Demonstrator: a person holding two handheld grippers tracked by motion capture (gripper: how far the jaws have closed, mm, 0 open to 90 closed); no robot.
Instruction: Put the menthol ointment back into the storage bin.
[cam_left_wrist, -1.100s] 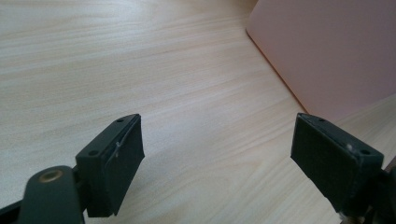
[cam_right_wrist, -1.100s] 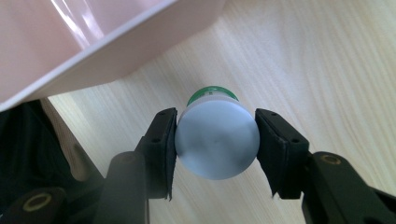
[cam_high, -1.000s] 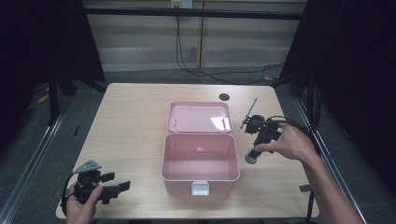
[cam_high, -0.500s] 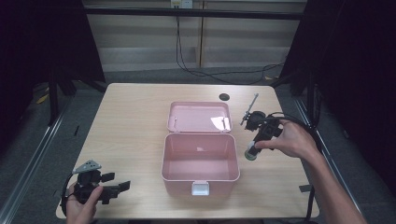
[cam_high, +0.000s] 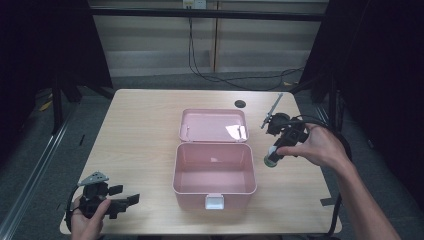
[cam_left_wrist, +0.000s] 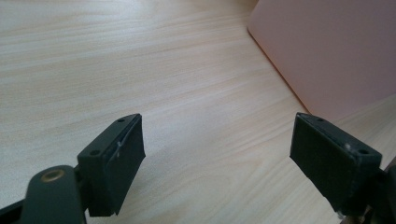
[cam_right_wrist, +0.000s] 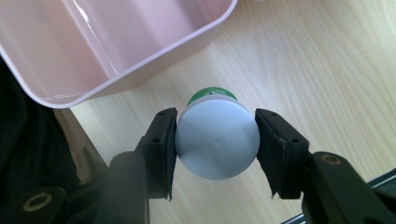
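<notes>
A pale wooden table is seen from above, dark curtains and cables behind it. At its middle a pink box stands open, lid laid back. The left gripper rests near the table's front corner, jaws spread wide over bare wood, the box wall ahead of the right jaw. A white-capped green bottle is pinched between the jaws of the right gripper, the box rim just beyond them
</notes>
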